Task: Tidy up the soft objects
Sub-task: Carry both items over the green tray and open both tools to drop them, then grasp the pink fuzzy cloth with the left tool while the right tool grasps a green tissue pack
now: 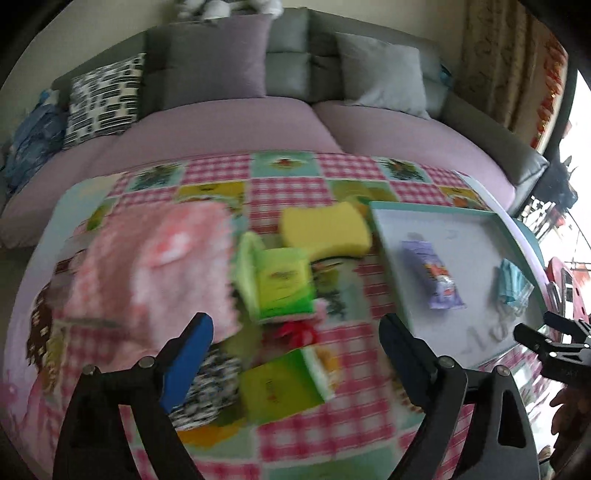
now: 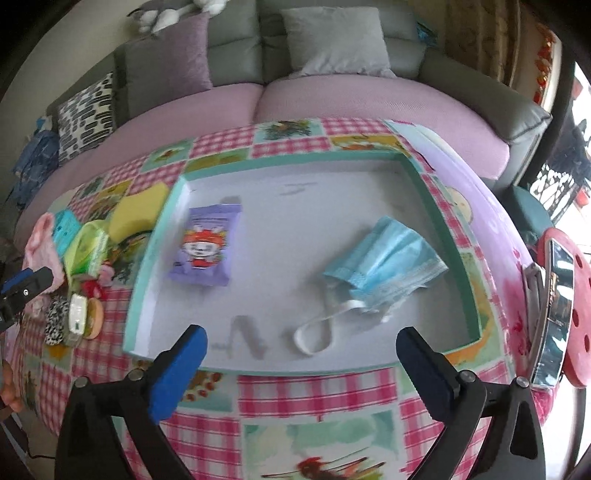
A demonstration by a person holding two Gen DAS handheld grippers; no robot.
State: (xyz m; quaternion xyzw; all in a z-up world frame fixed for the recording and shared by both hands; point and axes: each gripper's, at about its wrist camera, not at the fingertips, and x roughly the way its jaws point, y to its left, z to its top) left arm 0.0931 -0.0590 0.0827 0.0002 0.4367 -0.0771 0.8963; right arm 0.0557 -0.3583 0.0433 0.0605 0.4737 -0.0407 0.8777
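You're in a home living room. Beyond your hand-held gripper runs a grey sofa [image 1: 288, 62] with lilac seat cushions [image 2: 207, 103], a grey throw pillow [image 2: 334, 40], a black-and-white patterned pillow [image 1: 105, 96] far left and a plush toy [image 2: 166, 14] on its backrest. Patterned curtains [image 1: 495, 62] hang far right. Under the gripper, the surface wears a pink checked patchwork cloth [image 2: 314, 391].

fluffy pink cloth [image 1: 155, 266], glossy purple packet [image 2: 205, 245]
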